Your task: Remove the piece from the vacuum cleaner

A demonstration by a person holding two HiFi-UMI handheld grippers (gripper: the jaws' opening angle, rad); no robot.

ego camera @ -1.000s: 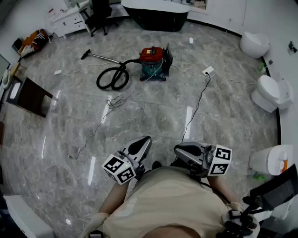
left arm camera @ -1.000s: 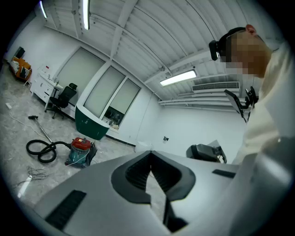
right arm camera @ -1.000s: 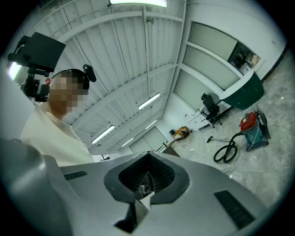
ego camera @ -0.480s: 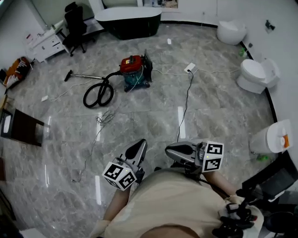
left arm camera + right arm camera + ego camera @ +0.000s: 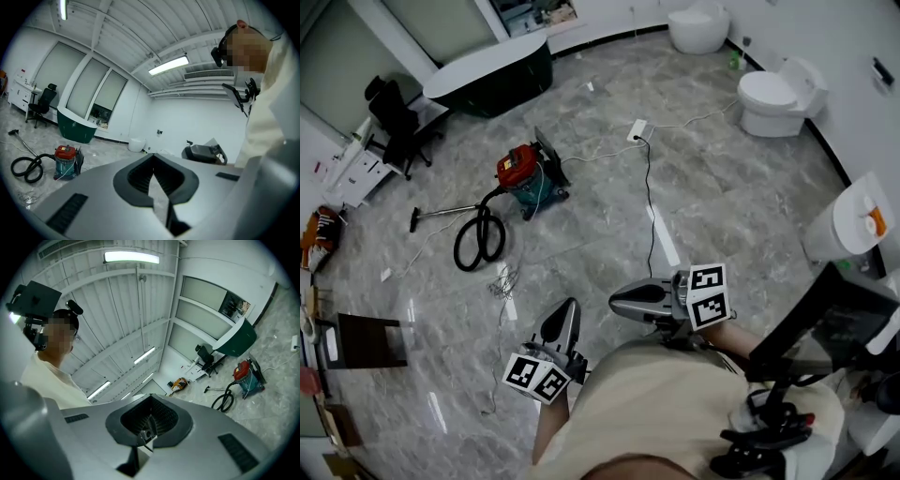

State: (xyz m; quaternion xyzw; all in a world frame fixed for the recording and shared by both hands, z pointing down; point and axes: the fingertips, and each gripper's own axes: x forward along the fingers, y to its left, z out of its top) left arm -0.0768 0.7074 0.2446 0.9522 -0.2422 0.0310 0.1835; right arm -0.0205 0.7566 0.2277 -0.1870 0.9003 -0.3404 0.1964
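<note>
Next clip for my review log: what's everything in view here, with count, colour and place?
Red-lidded teal canister vacuum cleaner: one, red and teal, floor upper left.
Coiled black hose: one, black, beside vacuum cleaner.
Dark oval bathtub: one, dark, far wall.
White ceramic toilets: three, white, right side.
Black office chair: one, black, left of bathtub.
White power strip: one, white, floor centre top.
Left gripper: one, grey, shut, empty.
Right gripper: one, grey, shut, empty.
</note>
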